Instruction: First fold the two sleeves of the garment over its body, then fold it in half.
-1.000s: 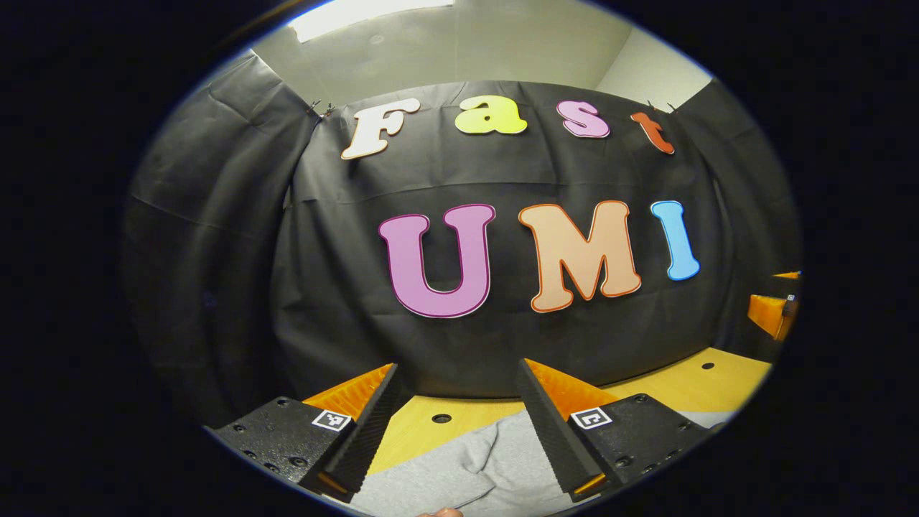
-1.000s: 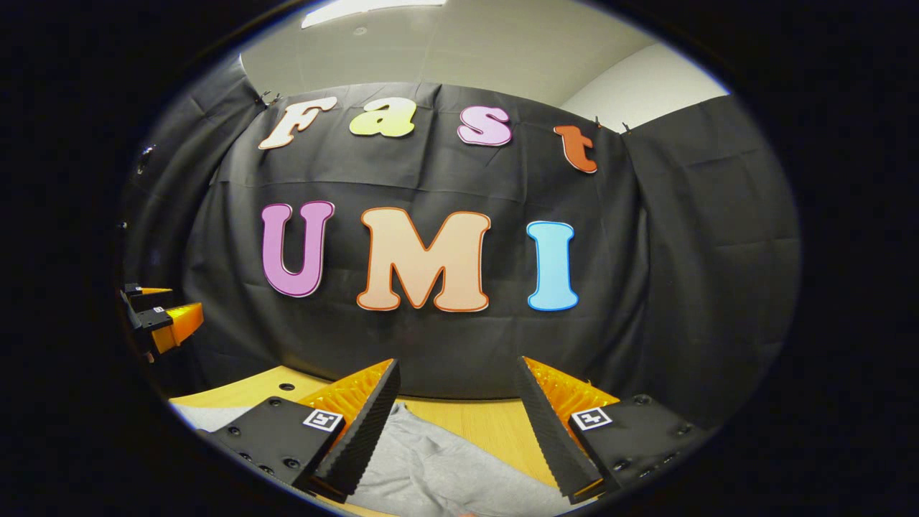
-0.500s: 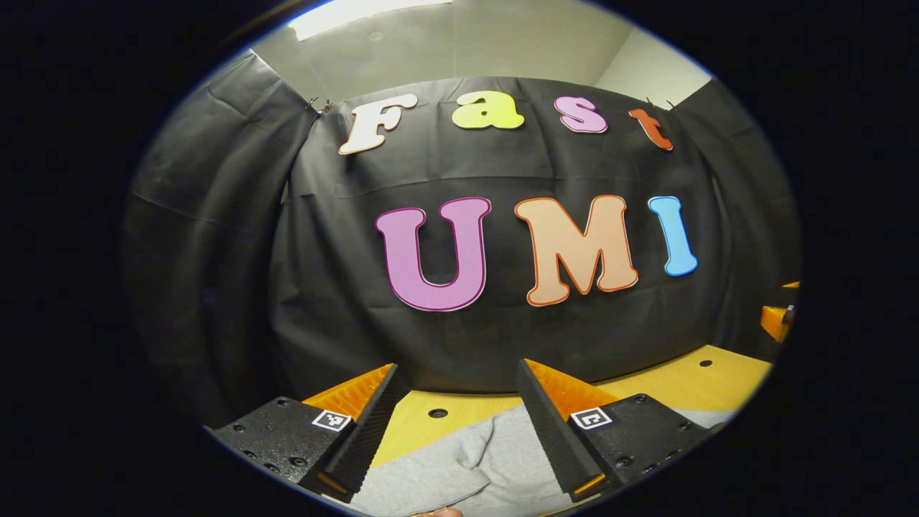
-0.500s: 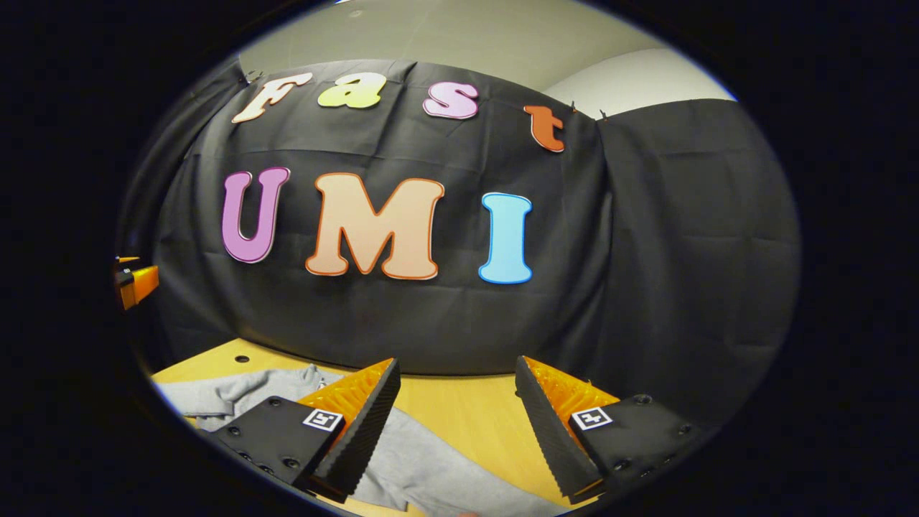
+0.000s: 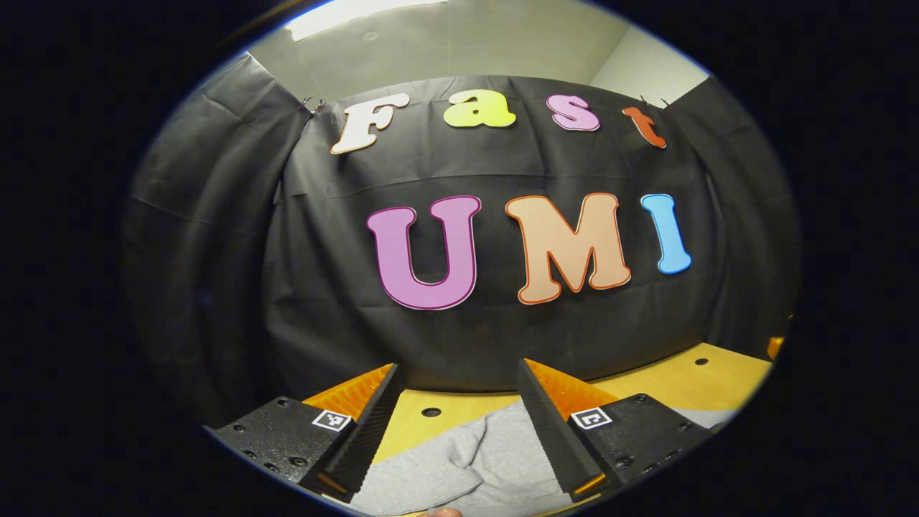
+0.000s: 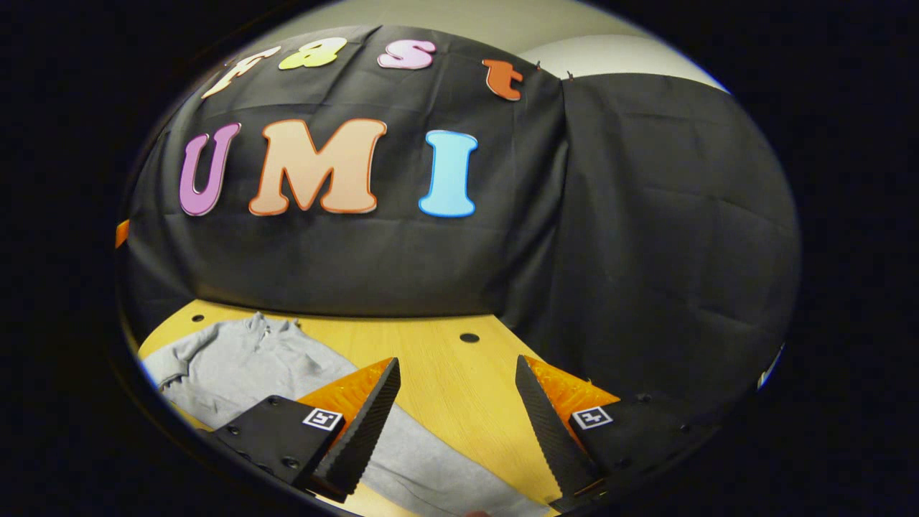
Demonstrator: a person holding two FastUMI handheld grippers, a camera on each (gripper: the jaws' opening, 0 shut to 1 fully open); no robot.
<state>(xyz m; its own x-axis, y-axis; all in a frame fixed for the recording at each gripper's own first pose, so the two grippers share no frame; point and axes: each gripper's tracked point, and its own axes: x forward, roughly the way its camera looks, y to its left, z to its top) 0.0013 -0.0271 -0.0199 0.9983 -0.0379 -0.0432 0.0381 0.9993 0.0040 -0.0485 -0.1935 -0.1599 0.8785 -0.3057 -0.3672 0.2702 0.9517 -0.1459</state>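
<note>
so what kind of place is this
Most likely a staged recording booth, not a home: black cloth wall, light wooden table with round holes, grey hooded sweatshirt spread on it.

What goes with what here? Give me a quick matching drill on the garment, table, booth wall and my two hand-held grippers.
Things:
1. garment
2. table
3. booth wall
4. left hand-held gripper and right hand-held gripper

Descriptions:
A. black cloth, hanging
B. grey, lying on the table
C. open, nothing between the fingers
D. light wood with small round holes

Pairs: 1-B, 2-D, 3-A, 4-C
</note>
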